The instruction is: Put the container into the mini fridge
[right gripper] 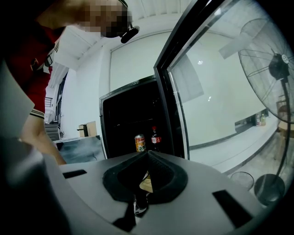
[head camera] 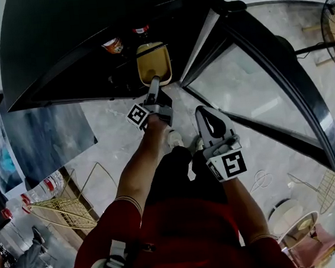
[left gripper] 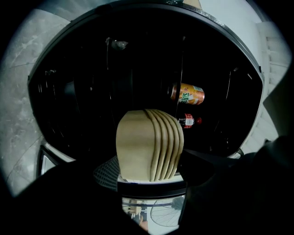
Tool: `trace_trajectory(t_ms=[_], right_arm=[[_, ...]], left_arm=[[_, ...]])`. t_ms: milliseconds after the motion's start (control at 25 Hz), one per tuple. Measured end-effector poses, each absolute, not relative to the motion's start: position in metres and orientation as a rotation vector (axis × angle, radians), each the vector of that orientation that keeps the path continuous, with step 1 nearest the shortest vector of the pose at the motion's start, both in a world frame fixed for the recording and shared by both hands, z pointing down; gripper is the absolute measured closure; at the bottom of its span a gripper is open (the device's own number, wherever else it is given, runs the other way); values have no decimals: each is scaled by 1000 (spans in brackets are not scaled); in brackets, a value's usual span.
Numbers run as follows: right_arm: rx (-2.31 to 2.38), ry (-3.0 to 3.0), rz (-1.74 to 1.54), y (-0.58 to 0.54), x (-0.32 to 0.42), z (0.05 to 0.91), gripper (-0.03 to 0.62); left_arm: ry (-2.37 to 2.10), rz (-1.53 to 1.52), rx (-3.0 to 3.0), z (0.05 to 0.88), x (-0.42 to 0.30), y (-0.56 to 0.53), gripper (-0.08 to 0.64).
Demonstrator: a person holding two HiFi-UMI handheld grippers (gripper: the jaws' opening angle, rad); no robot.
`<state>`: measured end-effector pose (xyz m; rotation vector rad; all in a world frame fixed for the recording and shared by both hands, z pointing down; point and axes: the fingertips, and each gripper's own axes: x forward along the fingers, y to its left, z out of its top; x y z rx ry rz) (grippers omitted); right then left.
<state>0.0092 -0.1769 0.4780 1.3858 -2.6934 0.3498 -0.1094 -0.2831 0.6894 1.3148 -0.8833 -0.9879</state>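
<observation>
Half the job looks done: your left gripper (head camera: 154,83) clamps the beige ribbed container (left gripper: 149,144) between its jaws, with the open mini fridge (head camera: 63,46) straight ahead of it. Setting it inside and releasing remain. Your right gripper (right gripper: 147,158), beside it, is closed and empty.

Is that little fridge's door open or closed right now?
Open. The glass door stands swung wide, and the dark inside of the mini fridge shows, with a can and a bottle in it.
</observation>
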Motion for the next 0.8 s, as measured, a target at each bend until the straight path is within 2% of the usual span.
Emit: trace_trajectory(t_ms=[800], right_arm=[[1409,-2677,370,-188,18,479,594]], left_arm=[[-933,-1000,1268,710,-105,-328,170]])
